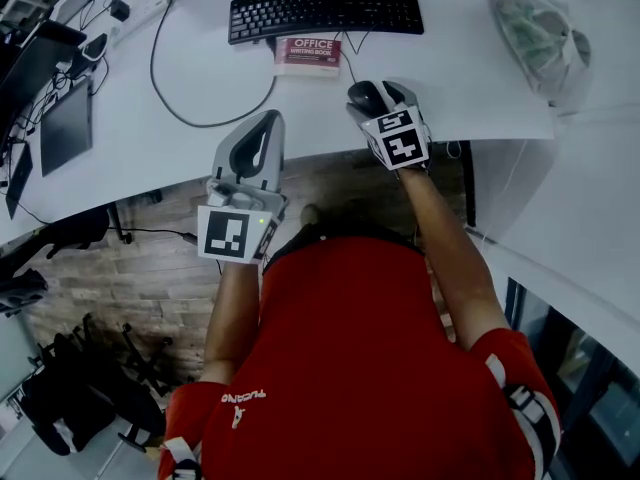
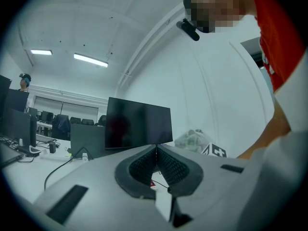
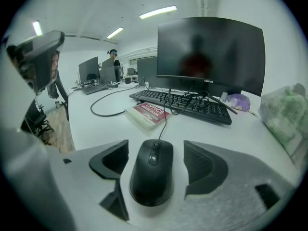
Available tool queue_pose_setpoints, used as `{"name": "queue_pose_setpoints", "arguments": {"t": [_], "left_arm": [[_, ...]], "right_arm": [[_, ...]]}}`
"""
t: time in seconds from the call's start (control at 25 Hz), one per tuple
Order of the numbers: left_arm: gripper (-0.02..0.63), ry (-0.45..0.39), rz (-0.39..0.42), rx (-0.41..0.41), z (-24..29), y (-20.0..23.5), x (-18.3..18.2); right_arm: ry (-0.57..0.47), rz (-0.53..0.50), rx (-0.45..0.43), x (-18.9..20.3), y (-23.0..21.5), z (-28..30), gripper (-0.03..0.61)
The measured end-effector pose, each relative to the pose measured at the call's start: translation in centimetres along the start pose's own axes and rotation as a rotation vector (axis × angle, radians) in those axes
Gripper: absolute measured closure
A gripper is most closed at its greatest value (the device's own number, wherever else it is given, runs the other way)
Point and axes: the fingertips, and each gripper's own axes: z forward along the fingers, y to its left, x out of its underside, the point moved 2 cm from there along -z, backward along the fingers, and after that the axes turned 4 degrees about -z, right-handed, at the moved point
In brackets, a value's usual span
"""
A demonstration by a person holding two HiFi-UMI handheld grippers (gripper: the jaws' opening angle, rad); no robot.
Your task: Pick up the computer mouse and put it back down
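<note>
Straddling mouse (image 3: 152, 174) with right gripper (image 3: 156, 149), jaws released and clear of both flanks, long axis in line with them; left gripper (image 2: 156, 153) clenched empty, farther off.

On the white desk (image 1: 120, 138) a red writing book (image 1: 308, 54) lies just beside a black keyboard (image 1: 325, 12), with a dark monitor (image 3: 210, 52) behind.
</note>
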Motion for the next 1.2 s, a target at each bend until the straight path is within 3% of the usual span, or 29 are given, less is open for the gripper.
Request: {"name": "queue_pose_setpoints", "arguments": {"t": [0.24,0.6,0.84,1.2], "left_arm": [[0.604,-0.022,-0.005,0.009,0.0,-0.6,-0.6],[0.604,-0.065,0.0,0.033,-0.9,-1.7,-2.5],[0.604,-0.082,0.005,0.055,-1.5,-2.4,-3.3],[0.604,-0.088,0.007,0.092,-1.8,-3.4,-3.6]], "right_arm": [[-0.144,0.038,-0.022,-3.7,0.3,-4.4,0.241],[-0.364,0.039,-0.078,-9.7,3.1,-12.5,0.355],[-0.468,0.035,-0.101,-11.0,5.2,-15.7,0.442],[-0.59,0.056,-0.065,-11.0,6.0,-19.2,0.572]]}}
